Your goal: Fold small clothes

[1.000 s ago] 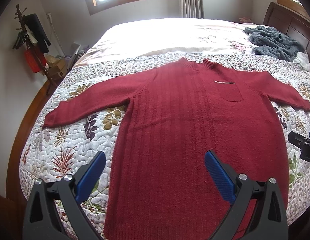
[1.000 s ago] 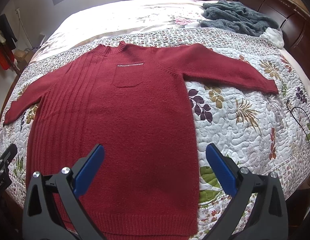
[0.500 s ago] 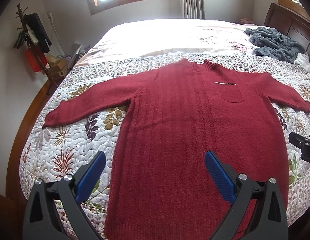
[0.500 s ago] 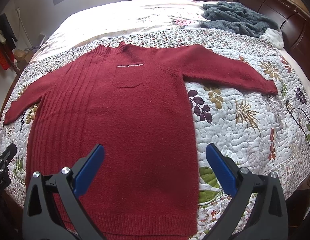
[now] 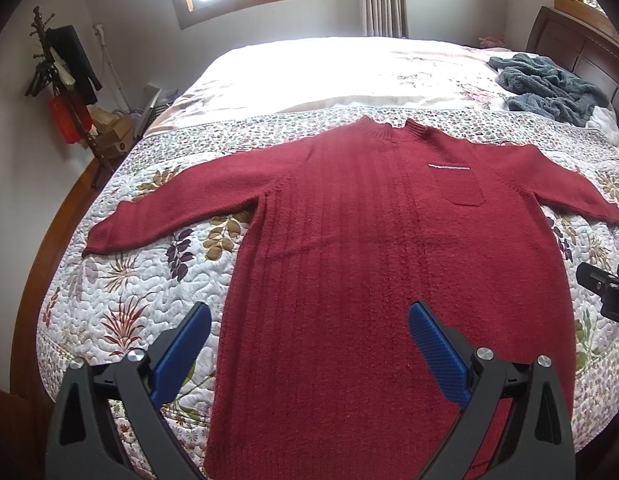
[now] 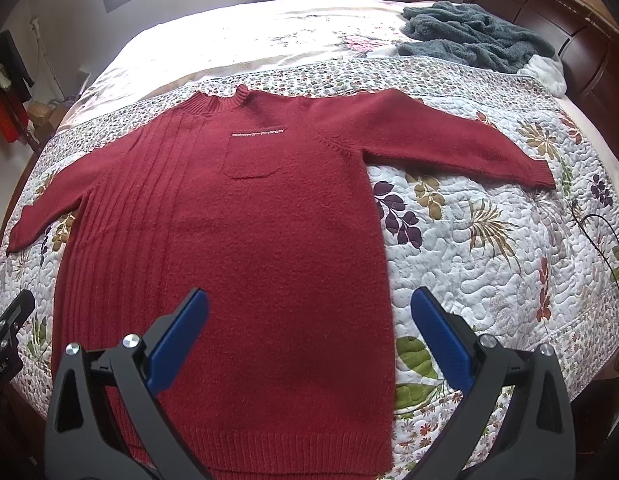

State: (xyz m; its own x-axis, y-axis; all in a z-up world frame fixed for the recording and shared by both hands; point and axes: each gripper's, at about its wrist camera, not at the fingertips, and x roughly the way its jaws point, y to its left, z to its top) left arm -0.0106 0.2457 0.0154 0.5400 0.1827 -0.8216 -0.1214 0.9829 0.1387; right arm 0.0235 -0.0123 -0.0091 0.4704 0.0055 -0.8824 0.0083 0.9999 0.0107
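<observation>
Sweater (image 5: 389, 280) lay flat, unfolded; both tools, left (image 5: 309, 344) and right (image 6: 309, 340), hovered apart, empty; next, I judged, a sleeve grab.

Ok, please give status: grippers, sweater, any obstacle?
Left gripper open, right gripper open, both holding nothing. Red sweater flat on quilt, sleeves spread. Nothing on it; grey blanket far off.

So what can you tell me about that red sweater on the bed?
The red sweater is a fuzzy dark-red knit, lying flat and face up on the flowery quilt, not folded yet. Both long sleeves stretch out sideways. It has a short ribbed collar, a ribbed bottom hem, raised stripes down one half, and a chest pocket with a sparkly trim along its top. Only the quilt touches it; both grippers hover open near the hem.
</observation>
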